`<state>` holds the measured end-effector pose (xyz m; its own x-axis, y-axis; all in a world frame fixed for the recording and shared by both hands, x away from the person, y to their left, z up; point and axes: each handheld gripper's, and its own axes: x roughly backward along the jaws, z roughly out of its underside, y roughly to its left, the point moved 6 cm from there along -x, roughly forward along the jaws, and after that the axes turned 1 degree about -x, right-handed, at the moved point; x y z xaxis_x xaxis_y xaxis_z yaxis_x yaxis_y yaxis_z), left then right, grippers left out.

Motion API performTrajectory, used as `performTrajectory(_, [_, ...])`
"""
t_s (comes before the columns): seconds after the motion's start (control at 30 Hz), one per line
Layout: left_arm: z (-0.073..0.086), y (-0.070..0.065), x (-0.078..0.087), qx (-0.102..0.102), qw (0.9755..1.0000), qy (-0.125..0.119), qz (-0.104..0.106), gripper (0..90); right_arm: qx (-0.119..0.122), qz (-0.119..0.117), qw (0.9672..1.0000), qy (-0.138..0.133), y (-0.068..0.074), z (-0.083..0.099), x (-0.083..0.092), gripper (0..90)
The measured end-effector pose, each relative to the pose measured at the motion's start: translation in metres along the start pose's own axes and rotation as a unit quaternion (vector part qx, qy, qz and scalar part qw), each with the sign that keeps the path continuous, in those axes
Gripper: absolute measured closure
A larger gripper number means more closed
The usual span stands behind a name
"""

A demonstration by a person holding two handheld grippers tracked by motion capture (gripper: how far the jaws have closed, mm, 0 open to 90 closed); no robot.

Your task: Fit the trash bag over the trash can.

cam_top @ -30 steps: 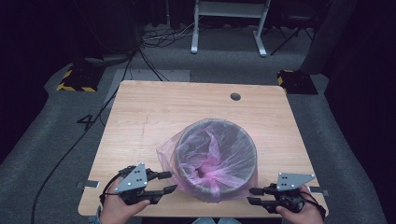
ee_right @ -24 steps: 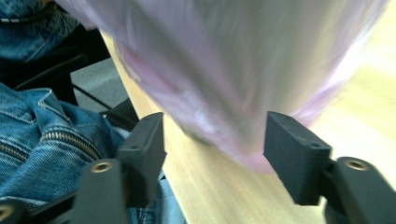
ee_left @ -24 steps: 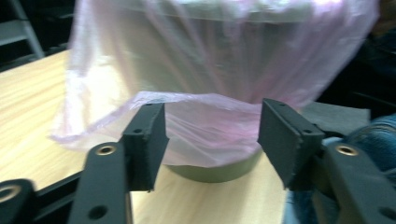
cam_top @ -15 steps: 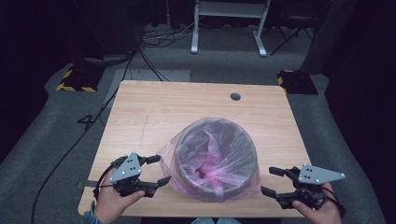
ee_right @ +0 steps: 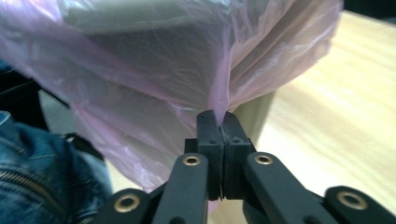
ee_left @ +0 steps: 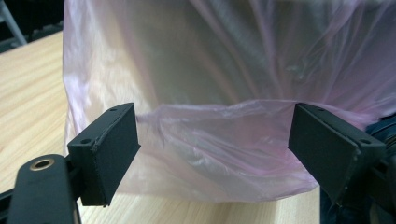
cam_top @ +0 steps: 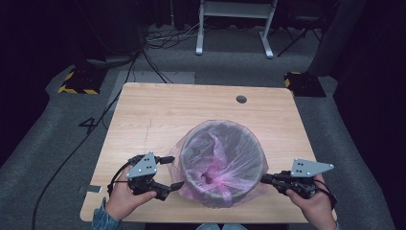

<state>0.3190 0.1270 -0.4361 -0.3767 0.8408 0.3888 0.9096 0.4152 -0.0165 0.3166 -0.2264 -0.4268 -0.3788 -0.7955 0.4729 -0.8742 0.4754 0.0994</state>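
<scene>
Left gripper (ee_left: 215, 149) jaws wide beside pink bag (cam_top: 225, 158); right gripper (ee_right: 218, 122) jaws pinching it.

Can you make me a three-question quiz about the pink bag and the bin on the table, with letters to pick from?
1. Where does the round grey bin stand on the light wooden table?
A. by the near edge
B. at the far left corner
C. on the small dark hole

2. What colour is the thin see-through plastic bag over the bin?
A. green
B. pink
C. yellow

3. How does the right gripper stand?
A. wide open
B. shut on the bag
C. shut on a cable

Answers: 1 A, the bin sits close to the person's hands at the near edge. 2 B, the film looks pink in every view. 3 B, its jaws pinch a fold of bag, having just closed, while the left gripper has just opened around the bag's hem.
</scene>
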Motion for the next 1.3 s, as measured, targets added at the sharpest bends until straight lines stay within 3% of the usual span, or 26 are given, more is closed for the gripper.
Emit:
performTrajectory(0.17, [-0.009,0.0,0.007,-0.004,0.9998,-0.014,-0.012,16.8,-0.013,0.023,0.9996,-0.01,-0.012,-0.005,0.01,90.0])
performTrajectory(0.33, [-0.018,0.004,0.011,-0.012,0.9996,-0.018,-0.015,17.8,-0.006,0.028,0.9995,-0.017,-0.011,-0.013,0.013,89.5])
performTrajectory(0.53, [-0.034,0.002,0.018,-0.021,0.9993,-0.032,-0.001,19.7,0.0,0.04,0.9991,-0.015,-0.014,-0.023,0.015,89.4])
performTrajectory(0.7, [-0.055,-0.001,0.024,-0.013,0.9986,-0.052,0.004,23.5,-0.001,0.047,0.9989,-0.006,-0.018,-0.025,0.014,89.5])
performTrajectory(0.8, [-0.066,0.0,0.021,0.002,0.9987,-0.052,-0.002,27.0,0.0,0.047,0.9989,-0.002,-0.018,-0.026,0.011,89.5])
performTrajectory(1.03, [-0.079,0.007,0.0,0.003,0.999,-0.035,-0.028,28.0,0.002,0.05,0.9988,0.0,-0.018,-0.029,0.01,89.2])
performTrajectory(1.13, [-0.081,0.006,-0.009,-0.007,0.9994,-0.025,-0.02,35.2,0.003,0.05,0.9988,-0.002,-0.019,-0.031,0.009,89.2])
performTrajectory(1.3, [-0.08,0.009,-0.015,-0.008,0.9995,-0.003,-0.031,62.4,0.003,0.045,0.999,-0.003,-0.019,-0.031,0.008,89.1])
